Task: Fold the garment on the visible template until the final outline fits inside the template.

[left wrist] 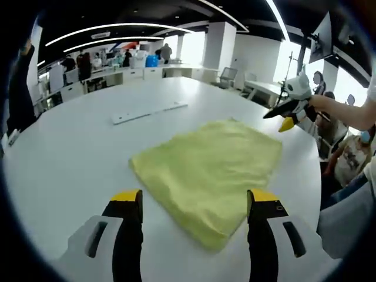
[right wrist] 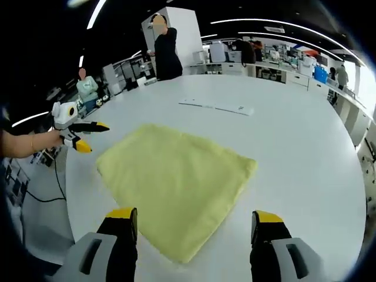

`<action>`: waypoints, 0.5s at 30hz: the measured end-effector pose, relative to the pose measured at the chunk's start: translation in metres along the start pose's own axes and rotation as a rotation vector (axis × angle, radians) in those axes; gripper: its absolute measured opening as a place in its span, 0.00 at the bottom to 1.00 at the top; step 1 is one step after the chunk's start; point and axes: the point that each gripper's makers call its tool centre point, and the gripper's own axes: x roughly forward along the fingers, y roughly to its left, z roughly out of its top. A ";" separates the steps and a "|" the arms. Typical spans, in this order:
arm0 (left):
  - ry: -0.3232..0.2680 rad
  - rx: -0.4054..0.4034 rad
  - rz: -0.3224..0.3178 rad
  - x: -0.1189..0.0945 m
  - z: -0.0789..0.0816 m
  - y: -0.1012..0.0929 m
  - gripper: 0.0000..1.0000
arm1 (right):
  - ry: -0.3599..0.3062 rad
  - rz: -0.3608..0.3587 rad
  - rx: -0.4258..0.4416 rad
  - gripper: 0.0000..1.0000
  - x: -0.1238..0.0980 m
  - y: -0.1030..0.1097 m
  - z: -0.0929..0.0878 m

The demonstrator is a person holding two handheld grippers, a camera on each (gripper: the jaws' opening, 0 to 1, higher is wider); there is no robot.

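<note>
My left gripper and right gripper hang released, jaws spread above the near corners of the yellow cloth, which lies folded flat on the white table. Beyond it rests a white strip.

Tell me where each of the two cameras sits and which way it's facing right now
Left gripper view: rides on the left gripper, looks across the white table at the yellow cloth; right gripper enters from the right, held by a hand.
Right gripper view: rides on the right gripper, faces the cloth from the opposite side.
Shared: cloth, table, white strip.
</note>
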 end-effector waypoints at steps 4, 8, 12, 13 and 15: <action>0.021 0.015 0.002 -0.005 -0.014 -0.008 0.64 | 0.012 -0.001 -0.005 0.73 -0.008 0.006 -0.017; 0.042 0.017 0.003 -0.010 -0.027 -0.015 0.58 | 0.010 -0.012 -0.011 0.68 -0.015 0.008 -0.029; 0.072 0.024 0.004 -0.014 -0.042 -0.018 0.51 | 0.001 -0.018 -0.014 0.64 -0.019 0.007 -0.035; 0.079 0.023 0.007 -0.015 -0.046 -0.018 0.49 | 0.000 -0.018 -0.014 0.62 -0.020 0.008 -0.038; 0.094 0.012 0.008 -0.017 -0.052 -0.018 0.46 | 0.009 -0.023 -0.016 0.59 -0.020 0.007 -0.042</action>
